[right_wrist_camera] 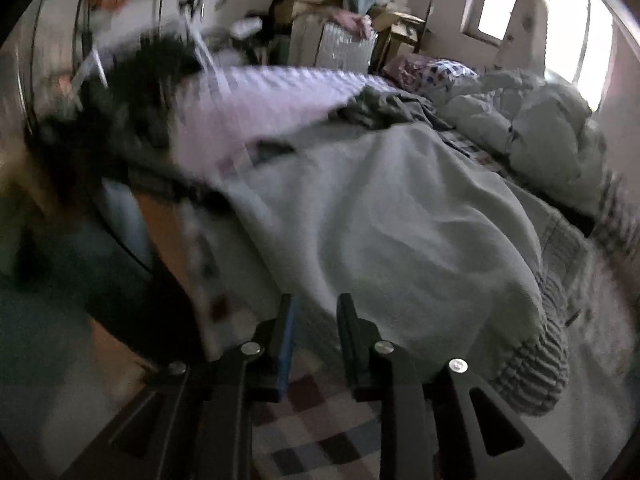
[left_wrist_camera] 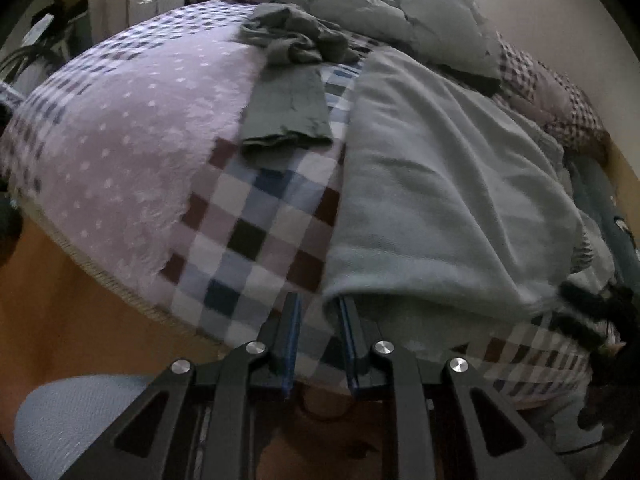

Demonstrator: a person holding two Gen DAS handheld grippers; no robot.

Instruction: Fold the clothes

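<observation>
A pale grey-blue knit garment (left_wrist_camera: 440, 200) lies spread over the right half of a checkered bed blanket (left_wrist_camera: 256, 216). My left gripper (left_wrist_camera: 318, 312) stands at the garment's near left corner. Its jaws are a narrow gap apart, with only blanket showing between them; the hem just covers the right fingertip (left_wrist_camera: 345, 310). In the right wrist view the same garment (right_wrist_camera: 380, 220) fills the middle, its ribbed cuff (right_wrist_camera: 532, 360) at the lower right. My right gripper (right_wrist_camera: 316, 312) hovers over its near edge, jaws slightly apart and pressing on nothing.
A folded dark grey garment (left_wrist_camera: 286, 116) and a crumpled one (left_wrist_camera: 292, 36) lie further up the bed. A bunched pale duvet (left_wrist_camera: 420, 12) sits at the head. Wooden floor (left_wrist_camera: 80, 300) borders the bed on the left. Boxes and clutter (right_wrist_camera: 336, 20) stand beyond the bed.
</observation>
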